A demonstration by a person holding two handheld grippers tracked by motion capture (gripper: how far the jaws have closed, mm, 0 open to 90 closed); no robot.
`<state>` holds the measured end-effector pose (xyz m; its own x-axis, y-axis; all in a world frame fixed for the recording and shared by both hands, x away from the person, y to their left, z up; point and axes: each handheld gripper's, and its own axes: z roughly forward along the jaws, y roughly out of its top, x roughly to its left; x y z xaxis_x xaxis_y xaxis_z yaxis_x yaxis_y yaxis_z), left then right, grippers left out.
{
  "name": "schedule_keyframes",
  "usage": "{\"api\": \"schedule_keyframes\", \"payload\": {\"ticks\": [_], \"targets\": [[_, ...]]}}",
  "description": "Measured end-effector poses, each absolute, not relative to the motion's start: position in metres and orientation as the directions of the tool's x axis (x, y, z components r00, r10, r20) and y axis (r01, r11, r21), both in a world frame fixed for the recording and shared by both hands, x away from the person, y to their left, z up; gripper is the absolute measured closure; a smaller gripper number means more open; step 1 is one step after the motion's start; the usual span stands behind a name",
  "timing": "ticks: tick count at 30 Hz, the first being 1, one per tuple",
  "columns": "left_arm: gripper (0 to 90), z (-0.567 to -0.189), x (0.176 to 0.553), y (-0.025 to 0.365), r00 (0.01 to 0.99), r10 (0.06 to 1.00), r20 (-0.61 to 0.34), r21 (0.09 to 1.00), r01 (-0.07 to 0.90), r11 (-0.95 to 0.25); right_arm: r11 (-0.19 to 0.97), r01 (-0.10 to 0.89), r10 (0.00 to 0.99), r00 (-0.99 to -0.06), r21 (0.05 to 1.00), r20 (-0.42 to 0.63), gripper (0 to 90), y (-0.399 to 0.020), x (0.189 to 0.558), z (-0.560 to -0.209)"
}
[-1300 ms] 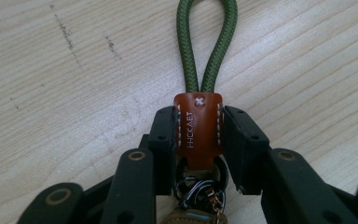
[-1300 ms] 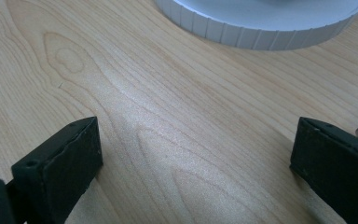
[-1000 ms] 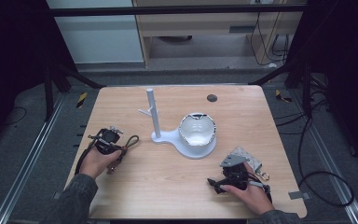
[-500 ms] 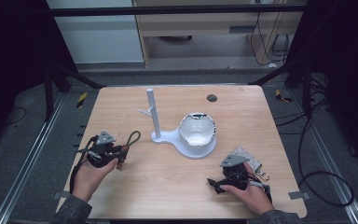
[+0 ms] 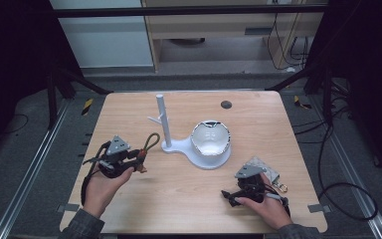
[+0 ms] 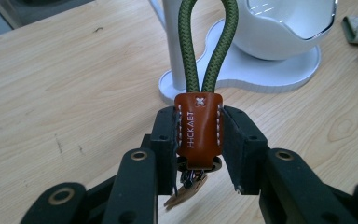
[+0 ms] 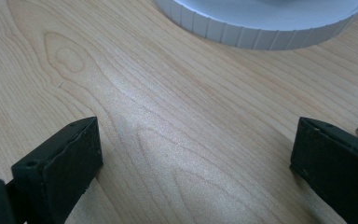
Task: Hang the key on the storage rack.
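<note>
Left gripper (image 5: 138, 160) clamps key strap (image 6: 198, 128) by its brown tab — green loop points toward the white stand (image 5: 165, 122), lengthwise, above tabletop (image 5: 129, 107). Right gripper (image 7: 193, 163) — jaws wide apart.

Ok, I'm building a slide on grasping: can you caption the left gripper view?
Left gripper clamps a brown leather keychain tab, green cord loop pointing toward the white stand.

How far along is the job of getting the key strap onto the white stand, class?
Done: the left tongs are shut on the key strap, lifted off the table. In hand: its green loop points toward the white stand. Left: hanging the loop on the peg. The right tongs rest open on the table.
</note>
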<state>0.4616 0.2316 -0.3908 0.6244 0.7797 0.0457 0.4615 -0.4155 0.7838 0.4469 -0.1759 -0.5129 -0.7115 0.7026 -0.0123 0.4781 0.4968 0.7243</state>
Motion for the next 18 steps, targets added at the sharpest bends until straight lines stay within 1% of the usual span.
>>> {"api": "schedule_keyframes", "payload": {"ticks": [9, 18], "targets": [[66.2, -0.38, 0.457, 0.224, 0.639, 0.767, 0.061, 0.797, 0.432, -0.423, 0.497, 0.478, 0.703, -0.711, 0.724, -0.012, 2.0, -0.176, 0.447, -0.513], [66.2, -0.367, 0.446, 0.22, 0.647, 0.761, 0.058, 0.835, 0.386, -0.392, 0.497, 0.478, 0.703, -0.711, 0.724, -0.012, 2.0, -0.176, 0.447, -0.513]]}}
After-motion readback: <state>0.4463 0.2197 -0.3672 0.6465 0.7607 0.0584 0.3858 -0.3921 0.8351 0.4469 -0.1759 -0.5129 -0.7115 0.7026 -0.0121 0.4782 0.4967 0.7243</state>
